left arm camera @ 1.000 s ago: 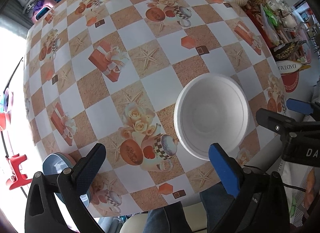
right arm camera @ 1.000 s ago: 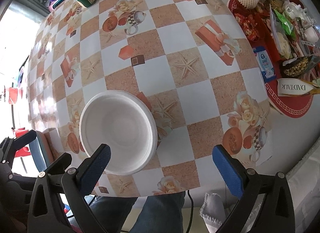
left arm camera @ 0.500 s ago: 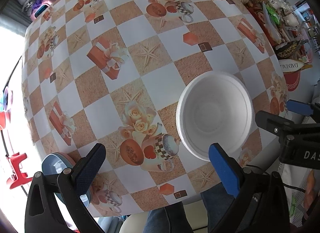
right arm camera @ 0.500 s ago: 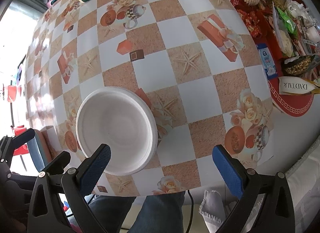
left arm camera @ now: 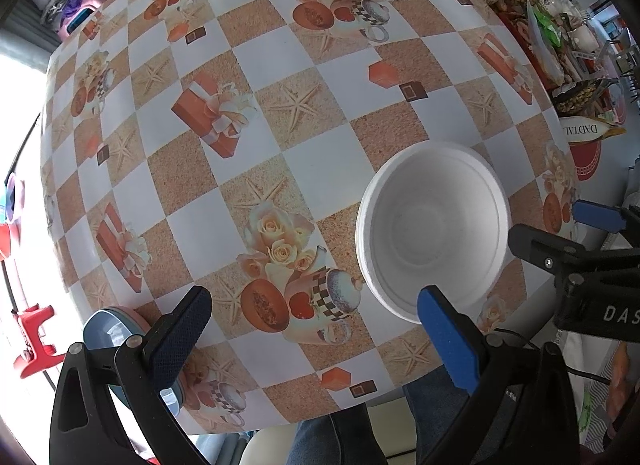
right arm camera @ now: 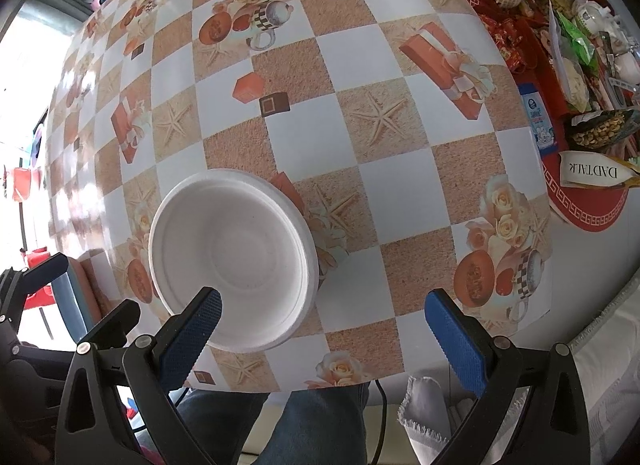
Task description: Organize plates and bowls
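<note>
I judge that I am at the approach step: both tools hover above the near edge of the table (left arm camera: 304, 169) and nothing is picked yet. The left gripper (left arm camera: 312, 313) has its jaws wide apart and empty, and the right gripper (right arm camera: 320, 317) is the same. The white foam bowl (right arm camera: 232, 261) stands upright near the table edge, between the two tools, and it is empty. At the near left, a blue plate (left arm camera: 106, 331) lies partly hidden behind my left finger. Next I should lower one tool so that its jaws take the bowl rim.
</note>
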The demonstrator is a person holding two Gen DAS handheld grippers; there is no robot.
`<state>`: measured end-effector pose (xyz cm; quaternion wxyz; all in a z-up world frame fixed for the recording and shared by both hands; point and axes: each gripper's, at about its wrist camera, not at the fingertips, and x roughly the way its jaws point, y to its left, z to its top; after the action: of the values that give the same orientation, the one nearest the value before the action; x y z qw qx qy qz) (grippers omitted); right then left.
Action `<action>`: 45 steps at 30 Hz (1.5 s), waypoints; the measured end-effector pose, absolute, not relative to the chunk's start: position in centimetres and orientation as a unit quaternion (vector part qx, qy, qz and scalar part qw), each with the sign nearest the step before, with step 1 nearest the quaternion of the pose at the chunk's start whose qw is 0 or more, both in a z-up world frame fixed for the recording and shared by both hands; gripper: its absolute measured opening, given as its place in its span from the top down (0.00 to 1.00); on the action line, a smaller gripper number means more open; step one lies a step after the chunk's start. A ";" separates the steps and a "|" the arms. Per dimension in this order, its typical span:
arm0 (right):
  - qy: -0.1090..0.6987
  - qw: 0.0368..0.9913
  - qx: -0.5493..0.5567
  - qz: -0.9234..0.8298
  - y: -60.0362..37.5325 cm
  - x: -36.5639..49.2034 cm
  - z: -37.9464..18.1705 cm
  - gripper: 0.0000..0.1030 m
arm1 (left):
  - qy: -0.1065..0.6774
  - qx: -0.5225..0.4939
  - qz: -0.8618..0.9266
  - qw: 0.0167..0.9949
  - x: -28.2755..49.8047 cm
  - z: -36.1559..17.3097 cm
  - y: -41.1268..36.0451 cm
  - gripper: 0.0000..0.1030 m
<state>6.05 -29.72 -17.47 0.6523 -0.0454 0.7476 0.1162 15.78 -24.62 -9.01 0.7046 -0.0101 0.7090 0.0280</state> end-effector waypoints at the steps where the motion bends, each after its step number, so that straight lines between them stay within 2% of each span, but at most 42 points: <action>1: 0.748 0.652 -0.045 0.116 -29.7 6.1 -17.5 0.01 | 0.709 -0.010 0.028 0.705 15.8 -9.0 -24.6 0.00; 28: 0.760 0.638 -0.050 0.111 -30.3 5.5 -19.1 0.01 | 0.725 -0.010 0.039 0.688 15.7 -10.7 -24.9 0.00; 45: 0.779 0.612 -0.081 0.110 -30.0 5.8 -23.9 0.01 | 0.751 -0.042 0.090 0.653 17.0 -16.4 -24.1 0.00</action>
<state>5.79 -30.00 -23.88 0.6120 -0.0809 0.7789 0.1105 17.03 -24.05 -16.44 0.6532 -0.0417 0.7506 0.0900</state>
